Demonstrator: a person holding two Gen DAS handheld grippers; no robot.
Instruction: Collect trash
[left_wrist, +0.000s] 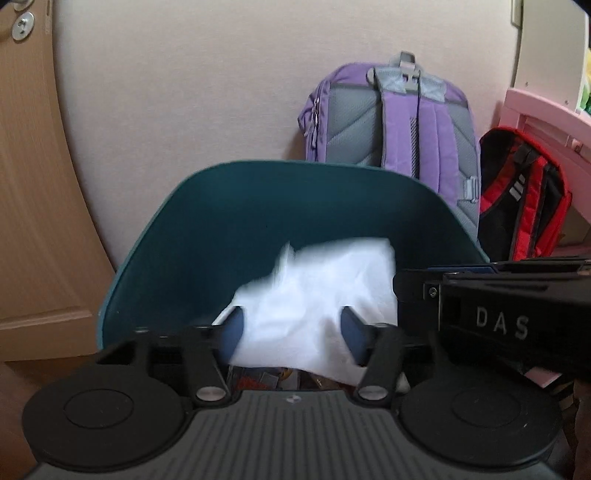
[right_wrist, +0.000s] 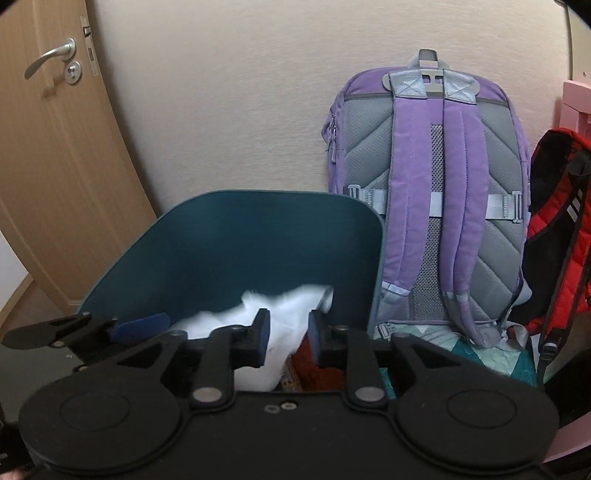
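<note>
The teal bin (right_wrist: 236, 236) stands open-topped with room above its rim, but white paper (left_wrist: 317, 291) fills its mouth, its raised back wall blocks the far side, and a purple backpack (right_wrist: 436, 192) crowds its right flank.

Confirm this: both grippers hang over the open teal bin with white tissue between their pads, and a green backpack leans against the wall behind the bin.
One detail is off: the backpack leaning on the wall behind the teal bin is purple with grey padding, not green, as the right wrist view shows. The rest holds: the left gripper and right gripper are over the open bin, with the white tissue between their pads.
</note>
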